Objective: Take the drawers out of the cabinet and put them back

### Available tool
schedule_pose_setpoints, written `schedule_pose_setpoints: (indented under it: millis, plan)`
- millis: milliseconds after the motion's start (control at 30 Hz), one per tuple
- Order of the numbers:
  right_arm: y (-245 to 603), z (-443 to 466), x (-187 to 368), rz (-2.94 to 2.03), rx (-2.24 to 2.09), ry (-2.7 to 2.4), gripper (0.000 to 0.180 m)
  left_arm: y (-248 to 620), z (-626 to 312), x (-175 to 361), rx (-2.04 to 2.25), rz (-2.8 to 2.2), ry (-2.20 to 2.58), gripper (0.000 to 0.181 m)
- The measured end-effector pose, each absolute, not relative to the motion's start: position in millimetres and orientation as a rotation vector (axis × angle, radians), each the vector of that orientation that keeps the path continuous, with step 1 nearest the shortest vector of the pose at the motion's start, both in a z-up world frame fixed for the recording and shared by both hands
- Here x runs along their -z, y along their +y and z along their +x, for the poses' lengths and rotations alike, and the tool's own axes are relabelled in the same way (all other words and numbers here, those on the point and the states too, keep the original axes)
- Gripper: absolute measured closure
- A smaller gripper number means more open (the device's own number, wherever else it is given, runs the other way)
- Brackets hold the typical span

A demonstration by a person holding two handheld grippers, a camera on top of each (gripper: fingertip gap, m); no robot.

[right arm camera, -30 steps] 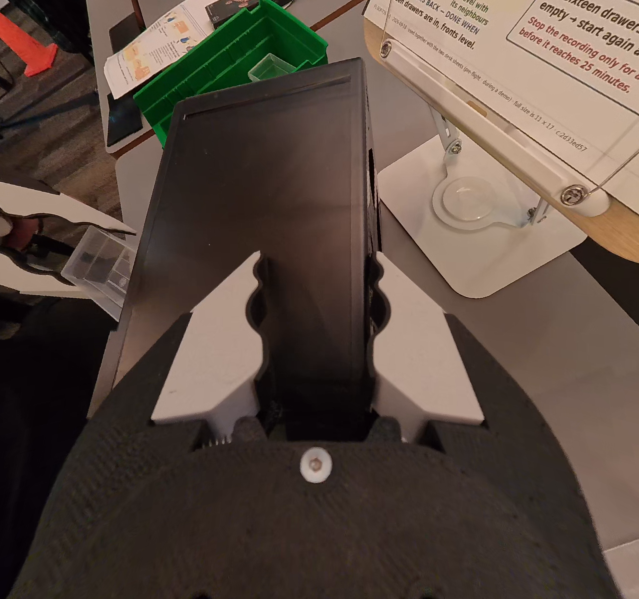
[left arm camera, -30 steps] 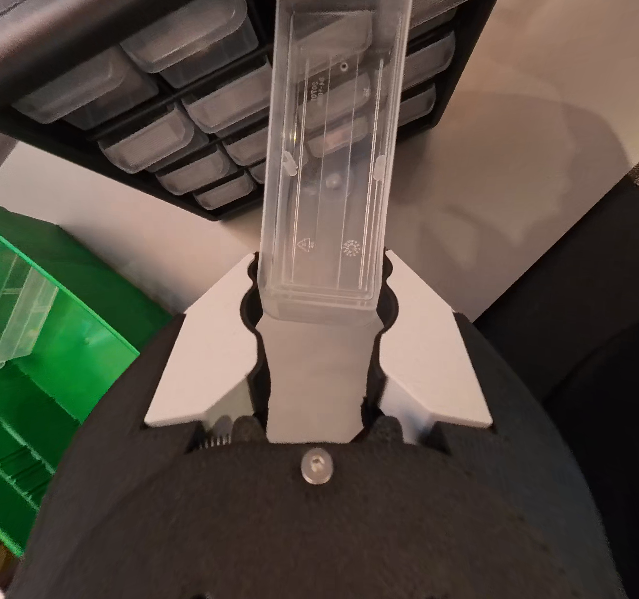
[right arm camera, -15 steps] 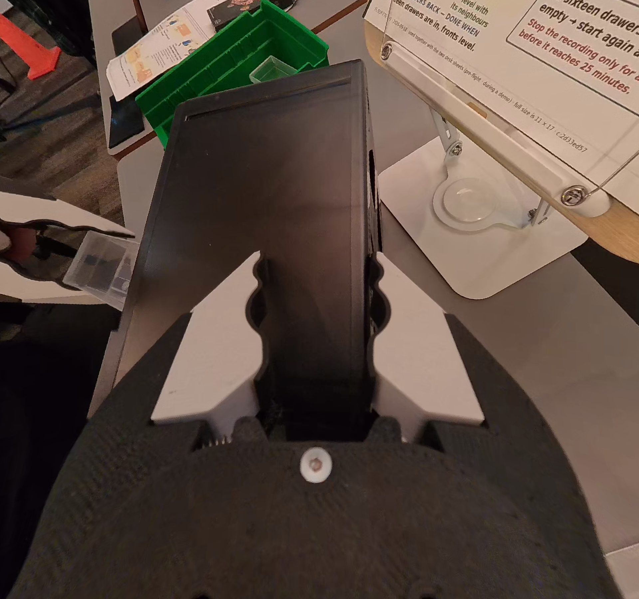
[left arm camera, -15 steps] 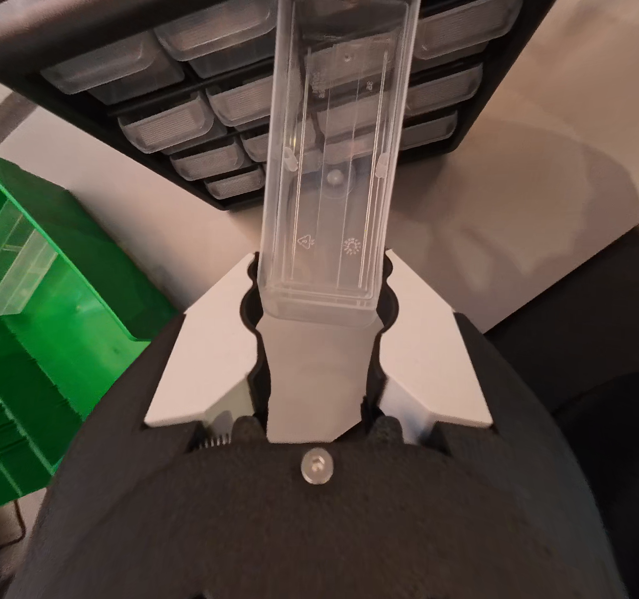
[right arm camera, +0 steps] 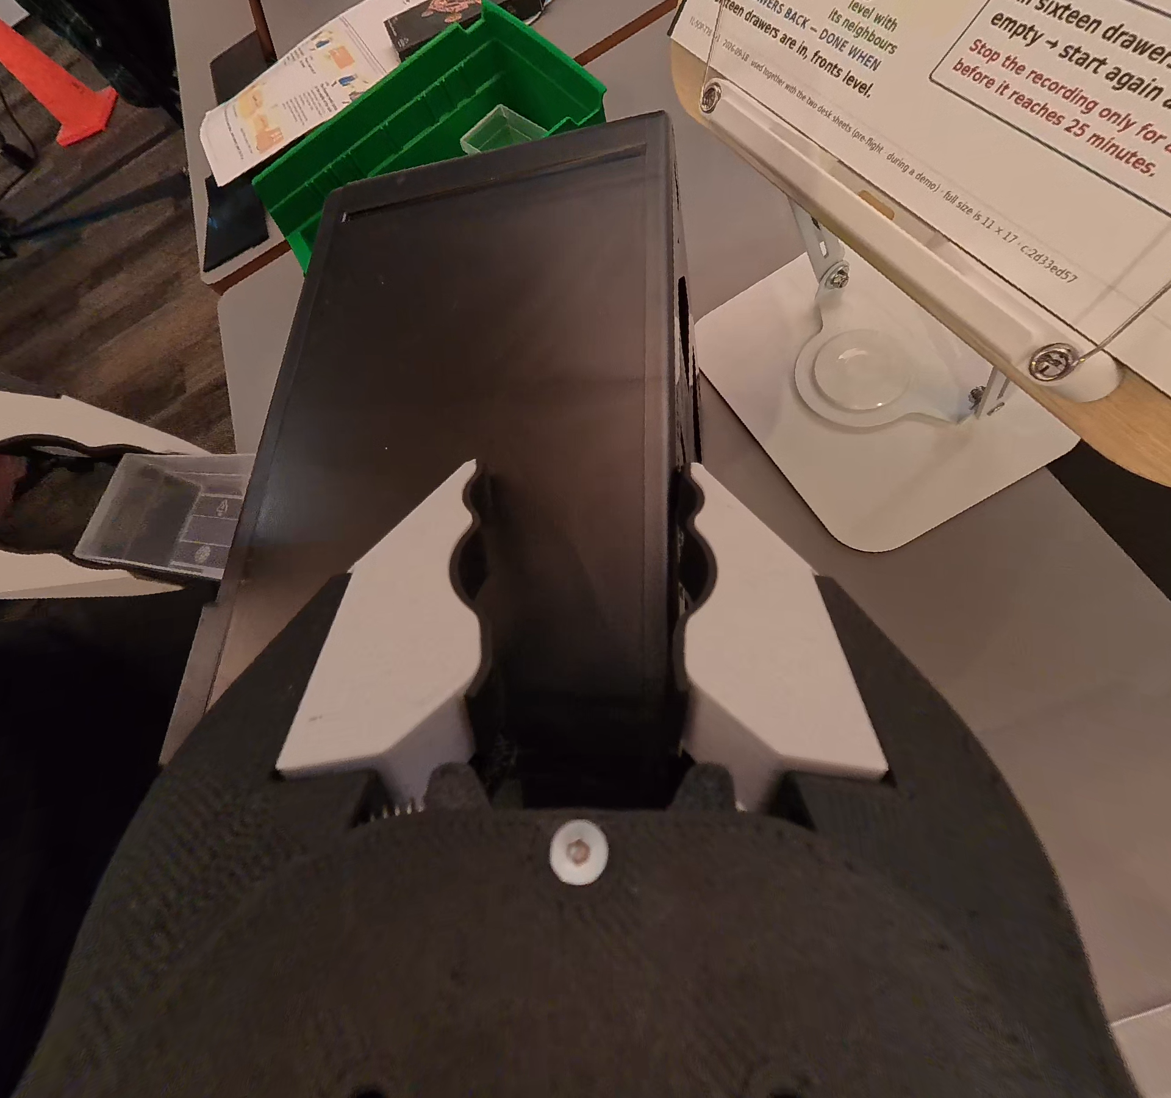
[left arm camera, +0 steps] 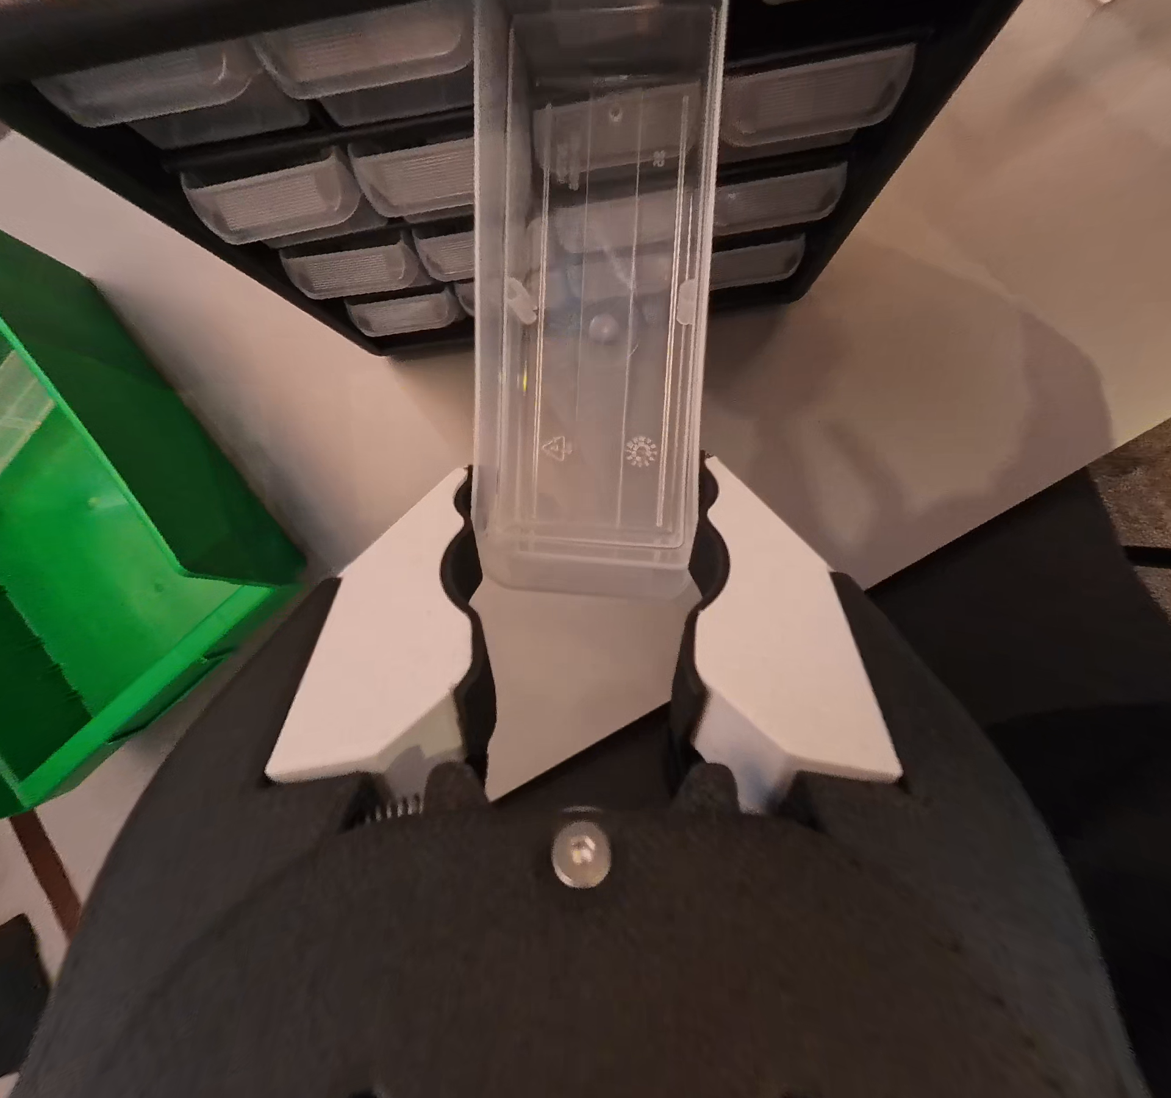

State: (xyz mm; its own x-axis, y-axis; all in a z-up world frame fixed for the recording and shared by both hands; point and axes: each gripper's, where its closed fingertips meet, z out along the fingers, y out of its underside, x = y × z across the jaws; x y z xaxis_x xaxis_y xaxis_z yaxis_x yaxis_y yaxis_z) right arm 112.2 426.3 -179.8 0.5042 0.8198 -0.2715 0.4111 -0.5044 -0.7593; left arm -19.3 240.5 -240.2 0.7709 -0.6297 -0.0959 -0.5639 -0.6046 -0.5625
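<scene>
The black cabinet (left arm camera: 887, 193) holds several clear drawers in rows. My left gripper (left arm camera: 586, 466) is shut on the near end of a clear drawer (left arm camera: 595, 307). The drawer's far end reaches into a slot in the cabinet's upper row. In the right wrist view the cabinet's flat black top (right arm camera: 475, 339) lies right under my right gripper (right arm camera: 583, 466), which is open and holds nothing, its fingers over the top's right part. The left gripper's white fingers (right arm camera: 63, 580) and the drawer (right arm camera: 165, 523) show at the cabinet's left side.
A green bin (left arm camera: 95, 529) stands left of the cabinet; in the right wrist view (right arm camera: 412, 117) it holds a clear drawer (right arm camera: 500, 130). An instruction board on a white stand (right arm camera: 887, 434) is behind the cabinet. Papers (right arm camera: 304, 73) and a black box (right arm camera: 469, 3) lie farther off.
My left gripper has moved towards the cabinet and pushed the clear drawer's far end into an upper slot. The right gripper has stayed on the cabinet top.
</scene>
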Motion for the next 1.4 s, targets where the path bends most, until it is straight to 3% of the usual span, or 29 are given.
schedule_pose_setpoints:
  millis: [433,1400]
  plan:
    - [426.0,112.0,179.7,-2.116,-0.843,-1.005,0.121,244.5,-22.5,249.4,0.042,-2.384,0.883,0.116]
    - [425.2,111.2,178.8,-2.096,-0.874,-0.999,0.12,243.8,-22.2,213.5,-0.025,-2.512,0.983,0.116]
